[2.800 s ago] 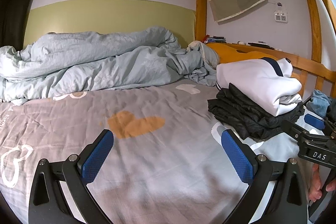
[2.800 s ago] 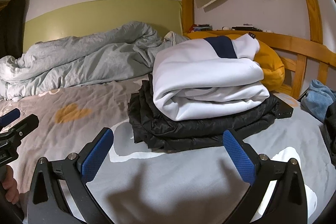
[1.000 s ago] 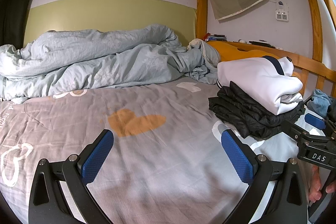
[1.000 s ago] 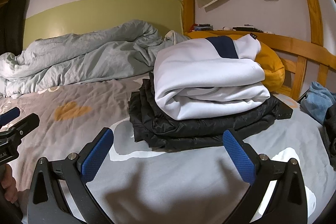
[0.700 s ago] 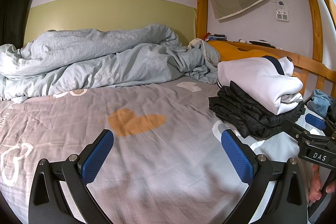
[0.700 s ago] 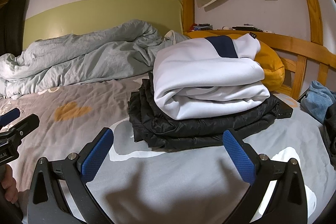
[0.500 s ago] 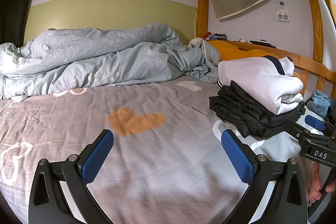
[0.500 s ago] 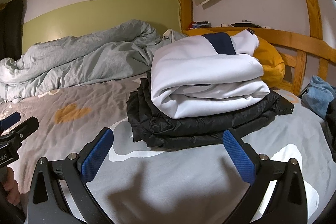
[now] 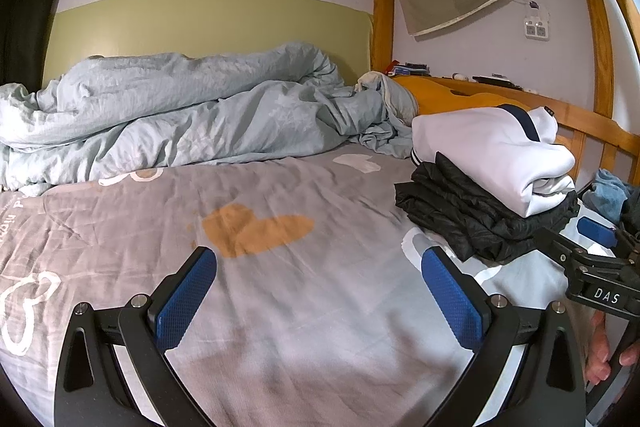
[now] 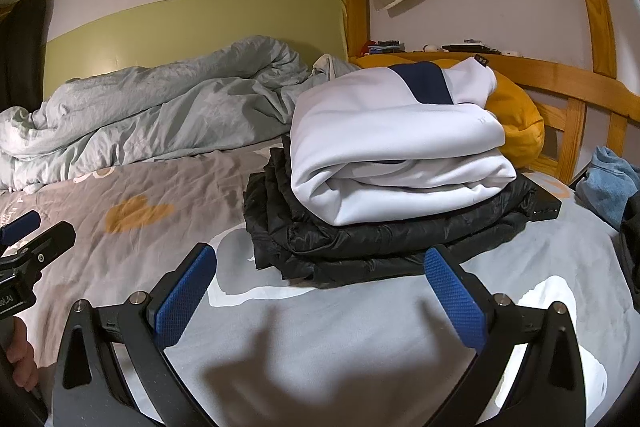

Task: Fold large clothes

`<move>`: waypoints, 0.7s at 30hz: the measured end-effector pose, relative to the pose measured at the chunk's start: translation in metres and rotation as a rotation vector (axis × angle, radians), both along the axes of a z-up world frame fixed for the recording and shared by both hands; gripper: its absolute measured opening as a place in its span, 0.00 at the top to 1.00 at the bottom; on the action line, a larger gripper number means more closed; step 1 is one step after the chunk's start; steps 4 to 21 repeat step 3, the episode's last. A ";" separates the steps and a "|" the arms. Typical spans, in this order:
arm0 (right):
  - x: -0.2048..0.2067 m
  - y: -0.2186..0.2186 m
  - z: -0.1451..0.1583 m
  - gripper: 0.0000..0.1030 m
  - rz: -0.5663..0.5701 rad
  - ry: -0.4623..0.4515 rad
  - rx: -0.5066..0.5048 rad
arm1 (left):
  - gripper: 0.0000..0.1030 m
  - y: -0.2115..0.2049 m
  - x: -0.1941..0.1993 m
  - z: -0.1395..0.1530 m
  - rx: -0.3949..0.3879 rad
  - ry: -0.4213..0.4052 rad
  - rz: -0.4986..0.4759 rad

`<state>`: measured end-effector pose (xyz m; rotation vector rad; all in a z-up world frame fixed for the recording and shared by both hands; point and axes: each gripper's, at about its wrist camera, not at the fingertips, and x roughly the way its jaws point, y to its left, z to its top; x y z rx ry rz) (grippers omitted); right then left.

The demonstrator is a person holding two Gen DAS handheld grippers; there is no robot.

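White garment (image 10: 384, 143) folded atop black jacket (image 10: 384, 239) (stacked), hand-held grippers empty

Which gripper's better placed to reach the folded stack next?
Right. The right gripper faces the white top on the black jacket head-on; the left gripper faces bare bedsheet.

Sweatshirt (image 10: 392, 147) atop jacket (image 10: 380, 235), on bed (image 10: 360, 327)

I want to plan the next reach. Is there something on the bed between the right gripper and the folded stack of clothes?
Nothing visible. The right gripper is open and empty above bare bed sheet, and the black jacket with the white garment on top lies straight ahead. The left gripper is off to the side.
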<state>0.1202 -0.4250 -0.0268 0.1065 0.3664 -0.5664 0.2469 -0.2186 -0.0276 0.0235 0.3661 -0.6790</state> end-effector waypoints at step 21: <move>0.000 0.000 0.000 0.00 0.000 0.001 0.001 | 0.00 0.001 -0.002 0.000 0.005 -0.006 -0.002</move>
